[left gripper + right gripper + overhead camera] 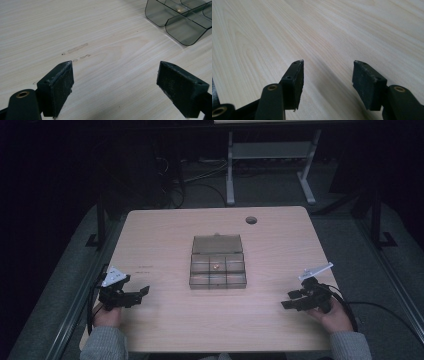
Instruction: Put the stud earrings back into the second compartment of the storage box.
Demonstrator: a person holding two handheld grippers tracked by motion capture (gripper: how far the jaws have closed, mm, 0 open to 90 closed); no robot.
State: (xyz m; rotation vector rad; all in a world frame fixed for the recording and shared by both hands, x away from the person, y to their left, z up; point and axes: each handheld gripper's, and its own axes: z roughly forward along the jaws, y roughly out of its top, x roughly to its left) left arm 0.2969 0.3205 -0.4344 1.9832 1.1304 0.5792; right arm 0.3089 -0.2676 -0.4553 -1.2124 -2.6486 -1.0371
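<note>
A smoky see-through compartment box lies in the middle of the wooden table, its lid folded back flat. A tiny orange piece sits in the middle cell of the box's far row. My left gripper rests low at the table's front left, open, pointing right towards the box. In the left gripper view its jaws stand wide over bare wood, with the box's corner at the upper right. My right gripper is at the front right, open, with bare tabletop between its jaws.
A round cable hole sits near the table's far right edge. Faint tape marks show on the wood ahead of the left gripper. Behind the table stand a white desk frame and floor cables.
</note>
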